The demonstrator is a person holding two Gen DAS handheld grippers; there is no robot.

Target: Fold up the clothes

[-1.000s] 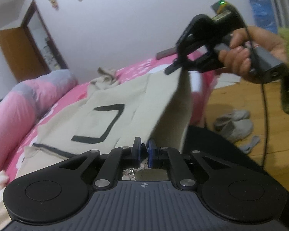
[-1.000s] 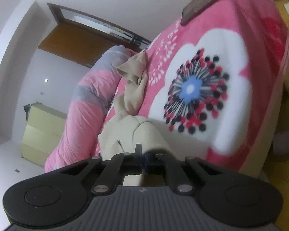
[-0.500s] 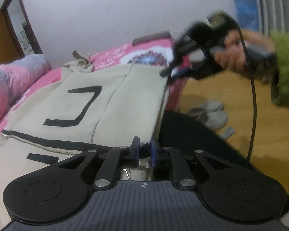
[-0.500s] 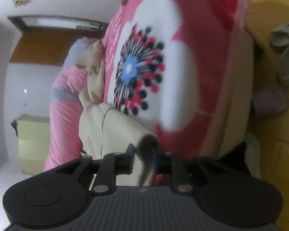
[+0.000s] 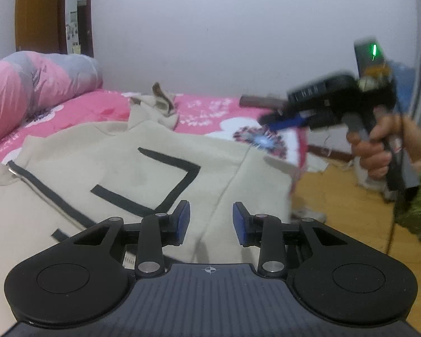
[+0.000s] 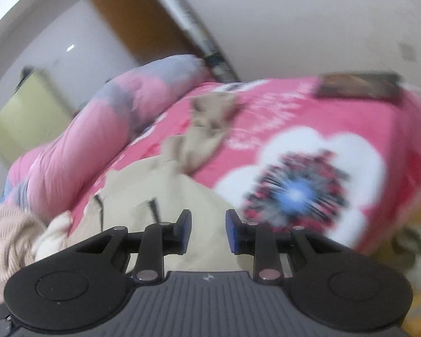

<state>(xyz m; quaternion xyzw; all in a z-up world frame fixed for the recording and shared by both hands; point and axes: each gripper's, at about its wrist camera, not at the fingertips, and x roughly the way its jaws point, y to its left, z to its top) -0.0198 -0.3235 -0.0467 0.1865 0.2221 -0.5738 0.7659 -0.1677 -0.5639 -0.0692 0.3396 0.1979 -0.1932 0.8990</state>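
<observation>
A cream hooded garment [image 5: 143,174] with black stripes lies spread on the pink flowered bed [image 5: 210,115], its hood [image 5: 160,104] bunched at the far end. My left gripper [image 5: 210,221] hovers over the garment's near edge, its jaws opening with nothing pressed between the pads. In the left wrist view a hand holds the right gripper [image 5: 269,120] up at the right, above the bed's corner. In the blurred right wrist view my right gripper [image 6: 207,231] is above the same garment [image 6: 165,196], its jaws opening and free of cloth.
A pink and grey rolled quilt [image 5: 28,87] lies along the bed's left side. A dark flat object [image 6: 356,87] rests at the bed's far corner. Wooden floor [image 5: 336,196] with slippers lies right of the bed. A knitted pink cloth [image 6: 5,238] sits at lower left.
Both grippers were shut on the garment's edge and have let it go; the cloth dropped flat onto the bed. The right gripper rose and rolled, and the left one rolled level.
</observation>
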